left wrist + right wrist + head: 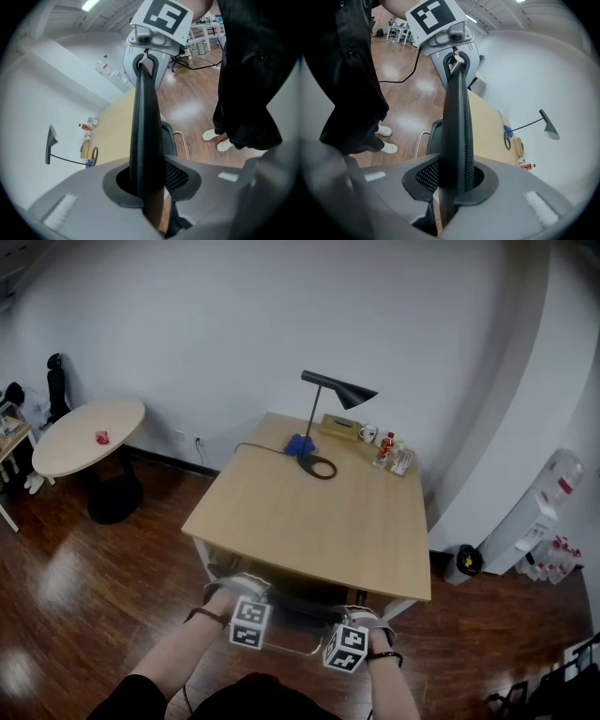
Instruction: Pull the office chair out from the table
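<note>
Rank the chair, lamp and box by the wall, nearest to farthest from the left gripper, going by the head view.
1. Chair: its back is held in the left gripper, at the desk's near edge.
2. Lamp: on the desk's far half, ahead and to the right.
3. Box: behind the lamp, at the desk's far edge.

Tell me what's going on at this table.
A person stands at the table with a gripper in each hand. The left gripper and the right gripper are clamped on the top rim of the mesh backrest of the office chair. The chair sits tucked against the table, not yet pulled out.
</note>
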